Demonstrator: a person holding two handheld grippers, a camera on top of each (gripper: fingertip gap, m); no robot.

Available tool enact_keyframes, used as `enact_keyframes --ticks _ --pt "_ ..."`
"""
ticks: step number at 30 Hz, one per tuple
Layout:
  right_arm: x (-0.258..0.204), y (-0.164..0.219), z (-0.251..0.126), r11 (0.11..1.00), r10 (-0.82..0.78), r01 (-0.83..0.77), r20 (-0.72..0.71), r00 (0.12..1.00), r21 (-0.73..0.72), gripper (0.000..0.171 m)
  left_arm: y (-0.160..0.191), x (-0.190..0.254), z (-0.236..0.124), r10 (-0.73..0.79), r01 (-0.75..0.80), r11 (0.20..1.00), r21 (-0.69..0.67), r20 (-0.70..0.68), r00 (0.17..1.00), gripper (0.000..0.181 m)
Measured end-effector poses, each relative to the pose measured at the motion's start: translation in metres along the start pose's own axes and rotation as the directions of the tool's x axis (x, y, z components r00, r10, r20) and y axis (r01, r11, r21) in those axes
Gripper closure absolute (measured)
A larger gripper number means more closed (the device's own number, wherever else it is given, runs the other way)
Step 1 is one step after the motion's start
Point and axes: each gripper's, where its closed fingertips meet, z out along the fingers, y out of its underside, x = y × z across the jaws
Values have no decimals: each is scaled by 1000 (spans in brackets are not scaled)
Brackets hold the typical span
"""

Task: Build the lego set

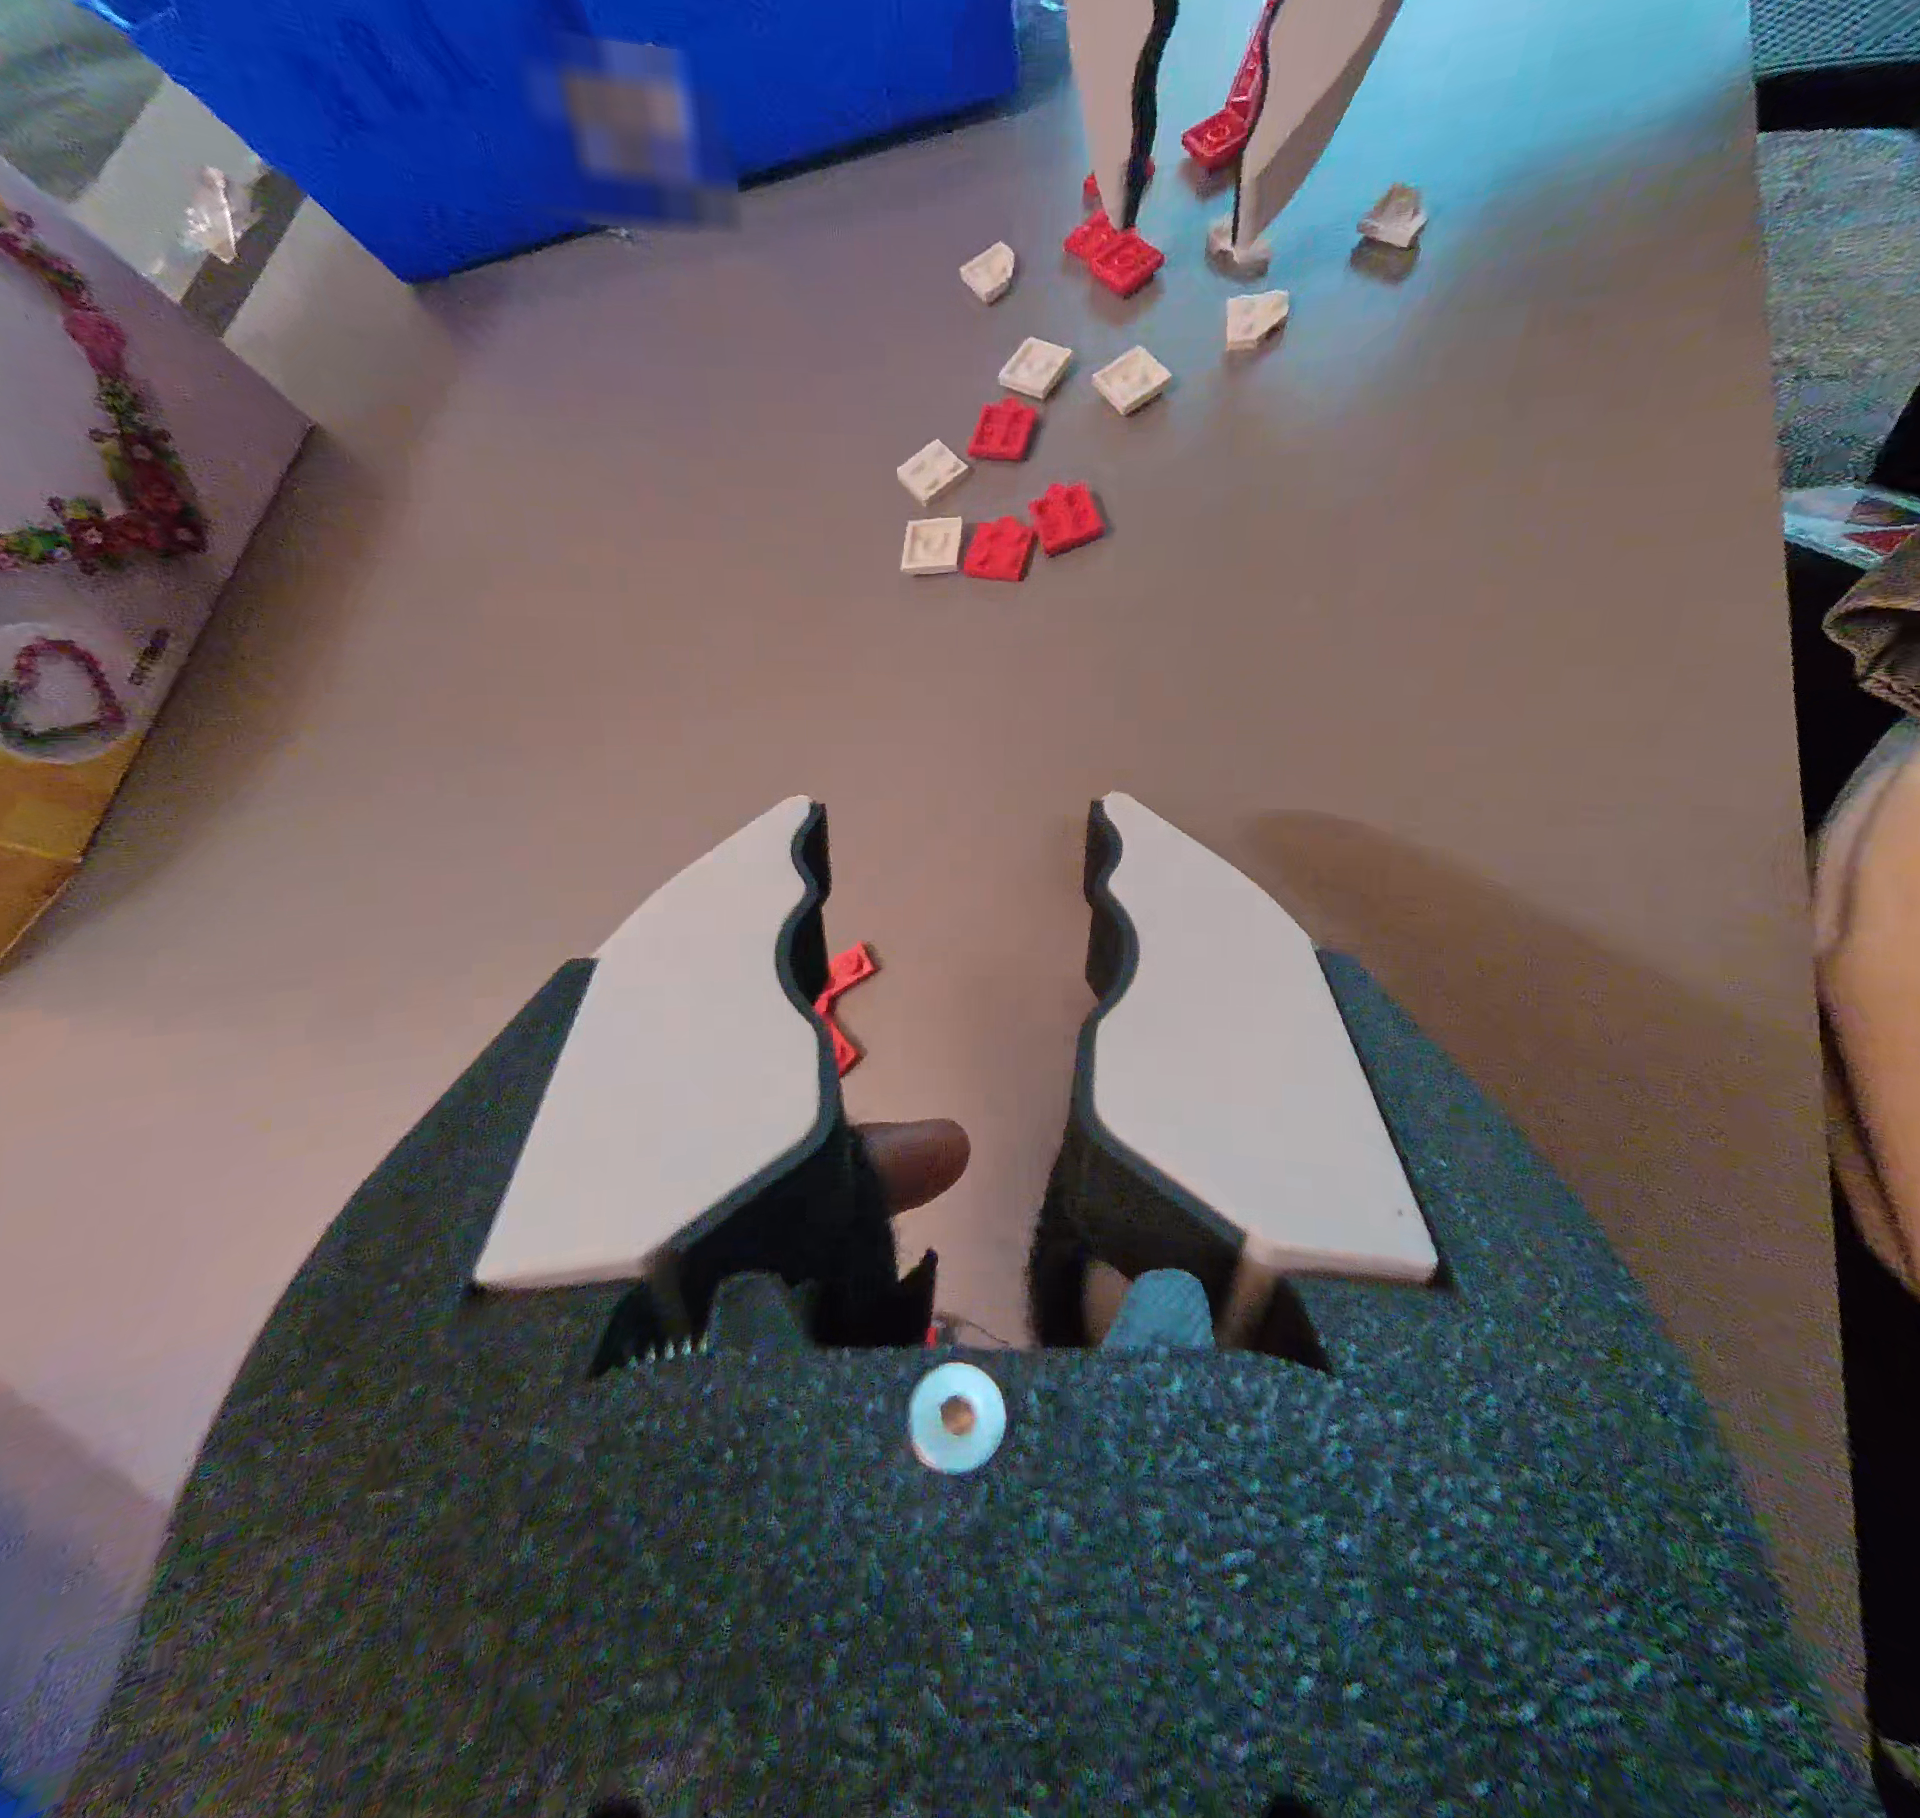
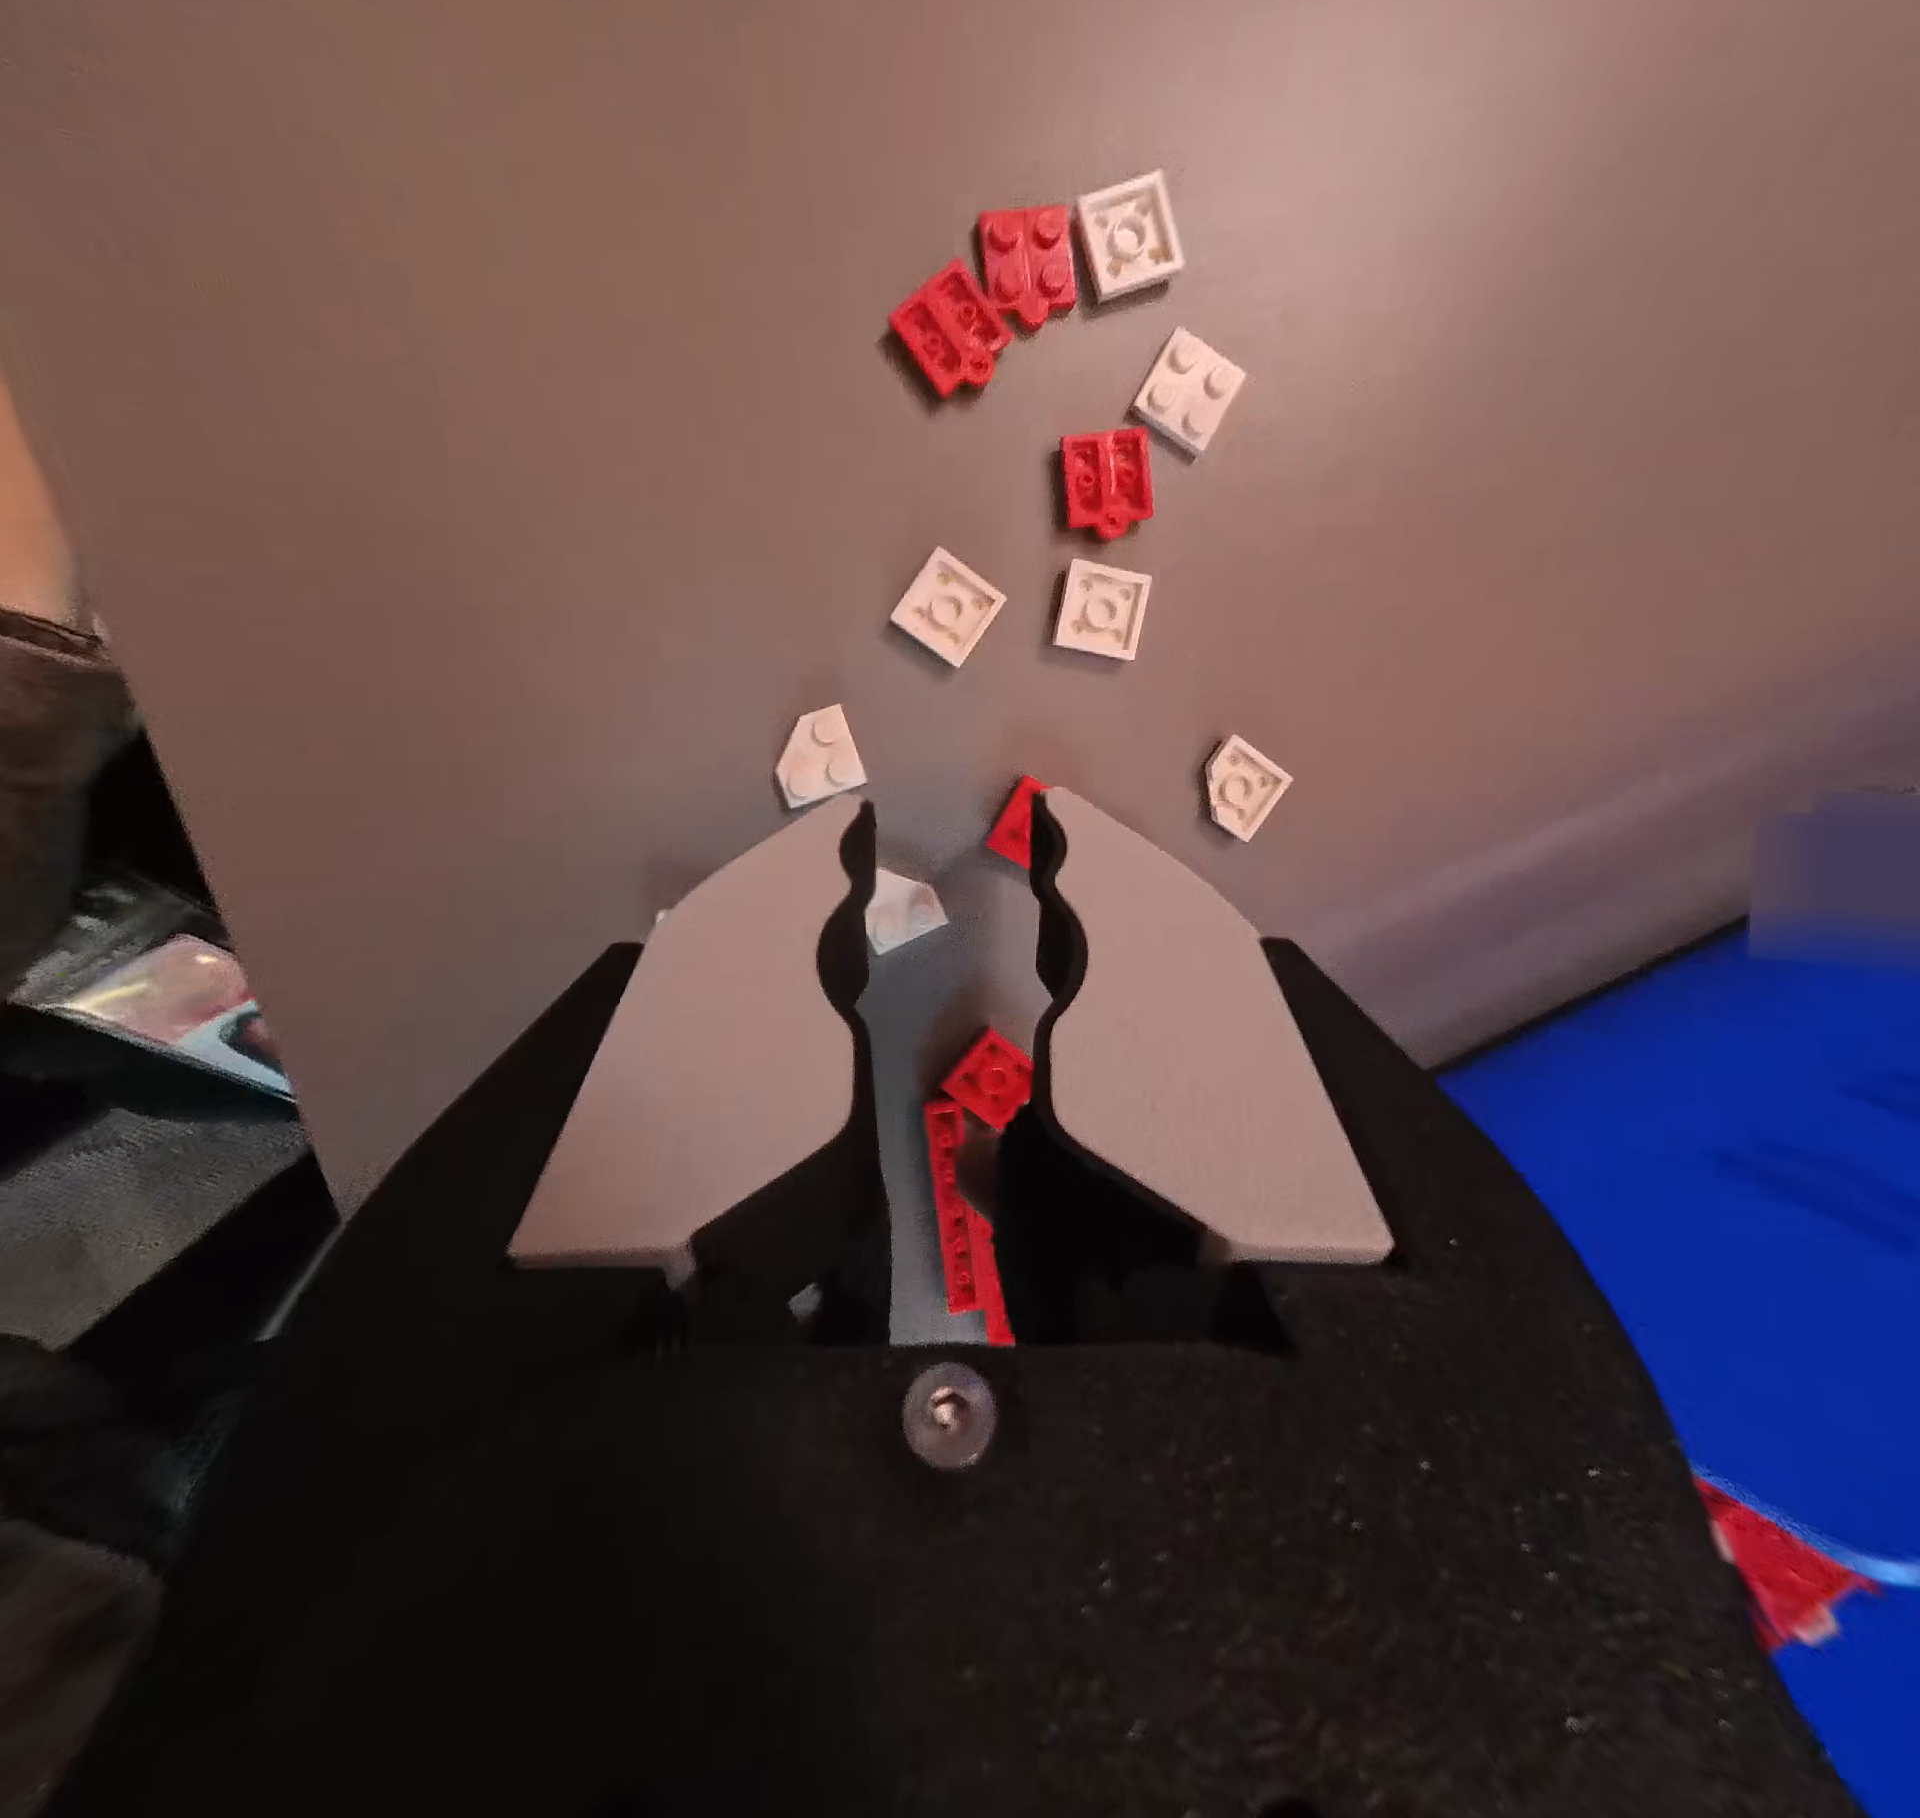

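Both tongs gape, holding nothing: right tongs [image 2: 951, 818] straddle red plates [image 2: 992, 1077], left tongs [image 1: 956, 818] well apart.

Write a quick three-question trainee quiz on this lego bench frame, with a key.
1. True or false: the left gripper is shut on a red plate.
2. The loose plates on the table come in which colours? A) red and white B) blue and yellow C) green and black
3. Fill in: the bin at the far side of the table is ___.
Key: 1 false, its jaws stand apart; 2 A; 3 blue.
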Motion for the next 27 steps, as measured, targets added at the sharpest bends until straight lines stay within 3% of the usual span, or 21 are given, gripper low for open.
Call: enact_keyframes --ticks 10,16,22,27 --pt "-7 27 -21 998 63 -62 38 997 -19 151 -6 9 1 62 -61 998 12 -20 998 134" --pt "26 -23 -4 989 23 -2 -141 990 148 144 -9 -4 -12 21 -23 997 68 29 999 135" --pt "30 -22 22 992 70 -57 -115 991 116 141 -14 -4 -15 19 -22 994 108 24 1000 135" --pt "30 -28 32 979 125 -115 -52 991 169 155 -11 1 -8 56 -57 993 101 9 998 135"
